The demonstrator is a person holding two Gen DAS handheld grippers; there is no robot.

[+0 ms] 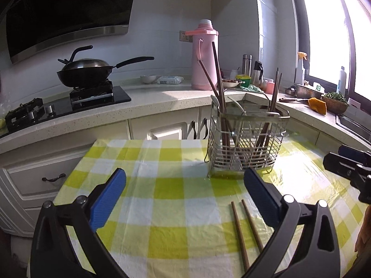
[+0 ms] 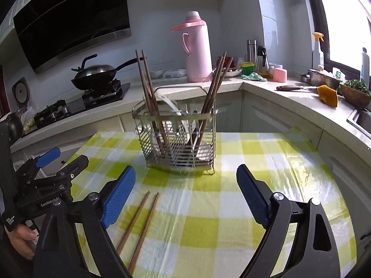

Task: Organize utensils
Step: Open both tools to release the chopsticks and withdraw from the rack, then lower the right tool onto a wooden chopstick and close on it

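Chopsticks (image 2: 139,227), two of them, lie loose on the checked surface (image 2: 208,208) nearest you, side by side and slightly splayed, just beside your right gripper (image 2: 185,194) on its left. Judge them light, stiff, thin and a bit slick on the plastic cover; pinch both together near the middle. Your right jaws stand wide open, holding nothing. Your left gripper (image 1: 185,190) is equally wide and empty, the pair beside its right finger. Farther off stands the wire caddy (image 2: 178,139), with more chopsticks upright inside.
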